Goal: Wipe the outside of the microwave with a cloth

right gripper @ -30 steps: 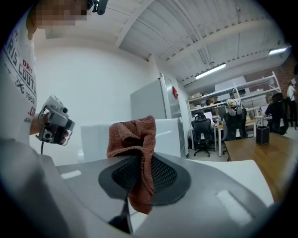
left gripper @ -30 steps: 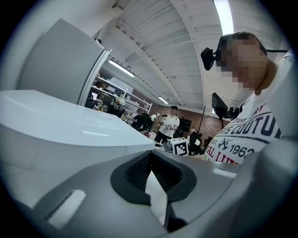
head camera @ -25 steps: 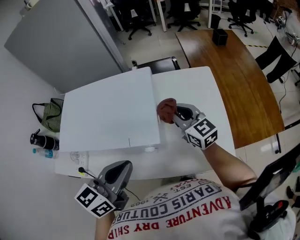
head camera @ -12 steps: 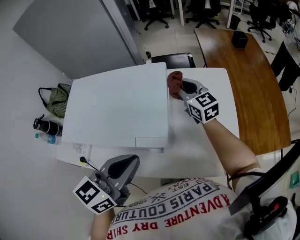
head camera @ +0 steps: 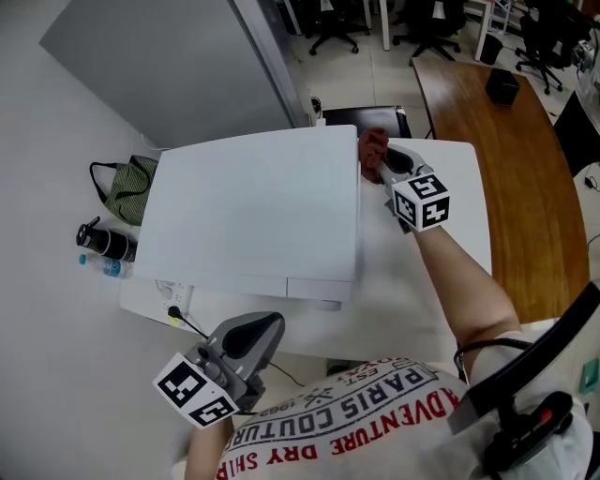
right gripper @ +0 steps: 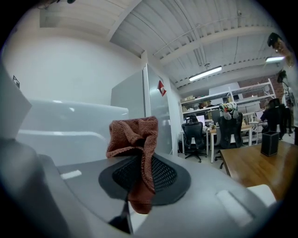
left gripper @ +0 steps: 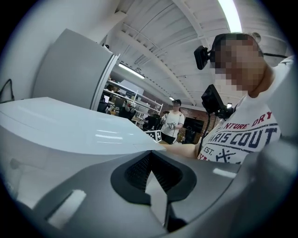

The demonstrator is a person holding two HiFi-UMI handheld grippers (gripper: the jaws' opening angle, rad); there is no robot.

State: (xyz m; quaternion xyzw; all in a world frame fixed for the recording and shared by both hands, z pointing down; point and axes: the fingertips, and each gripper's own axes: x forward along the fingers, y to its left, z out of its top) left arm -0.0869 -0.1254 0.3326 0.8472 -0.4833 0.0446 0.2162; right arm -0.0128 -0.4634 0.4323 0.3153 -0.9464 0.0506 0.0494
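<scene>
Right gripper (right gripper: pixel 139 175) fingers are clamped on a reddish-brown knitted cloth (right gripper: pixel 136 135). The fabric is pinched in the seam between the mesh pads (right gripper: pixel 164 175); a bunched fold sticks up above them and a short tail hangs below. In the head view the right gripper (head camera: pixel 380 161) points toward 11 o'clock, and the cloth (head camera: pixel 373 147) is pressed on the right side wall of the microwave (head camera: pixel 253 211), near its far right corner, about 1 o'clock from the top's centre. The marker cube (head camera: pixel 422 202) sits behind the jaws, with the bare forearm (head camera: pixel 464 281) running back to 5 o'clock.

Left gripper (left gripper: pixel 153 173) fingers are together, pads meeting in a thin line with nothing between them. In the head view the left gripper (head camera: pixel 251 337) is off the near table edge, at 6 o'clock from the microwave, apart from it and tilted toward 1 o'clock. Its view takes in the microwave's white top from low down.

The microwave is a white box with a flat top on a white table (head camera: pixel 417 309) and takes up most of its left part. A power strip (head camera: pixel 173 300) with a cable sits at the microwave's 7 o'clock corner. On the floor at 9 o'clock lie a green bag (head camera: pixel 127 186) and a dark bottle (head camera: pixel 108 244). A wooden table (head camera: pixel 511 159) stands at 3 o'clock, with office chairs (head camera: pixel 422 14) beyond at 12 to 1 o'clock.
</scene>
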